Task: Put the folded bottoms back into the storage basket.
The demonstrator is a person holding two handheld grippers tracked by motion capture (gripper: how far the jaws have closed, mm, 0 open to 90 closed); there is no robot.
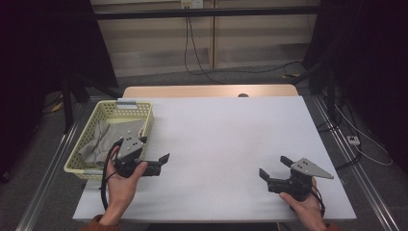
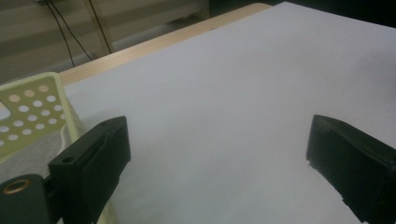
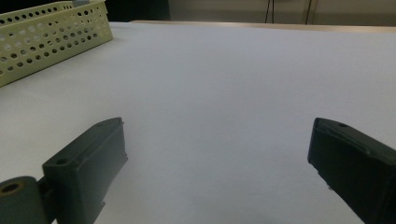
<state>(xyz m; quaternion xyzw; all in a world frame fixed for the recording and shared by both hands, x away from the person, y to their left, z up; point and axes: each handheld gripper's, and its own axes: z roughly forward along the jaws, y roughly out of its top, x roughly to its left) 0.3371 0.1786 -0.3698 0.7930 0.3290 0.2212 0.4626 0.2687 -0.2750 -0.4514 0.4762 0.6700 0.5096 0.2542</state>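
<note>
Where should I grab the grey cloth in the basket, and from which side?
Take the grey cloth at its raised, bunched fold near the middle, coming straight down from above with the left claw, which is open and nearest. The yellow basket walls it in all round, so a sideways approach looks blocked, and the crumpled ridge probably gives the jaws something to pinch.

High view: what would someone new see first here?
Probably the yellow basket at the table's left edge, with grey cloth bunched inside. Then the two black hand-held grippers: the left hand-held gripper just right of the basket, the right hand-held gripper near the front right corner, both with jaws open. Between them lies the bare white table.
</note>
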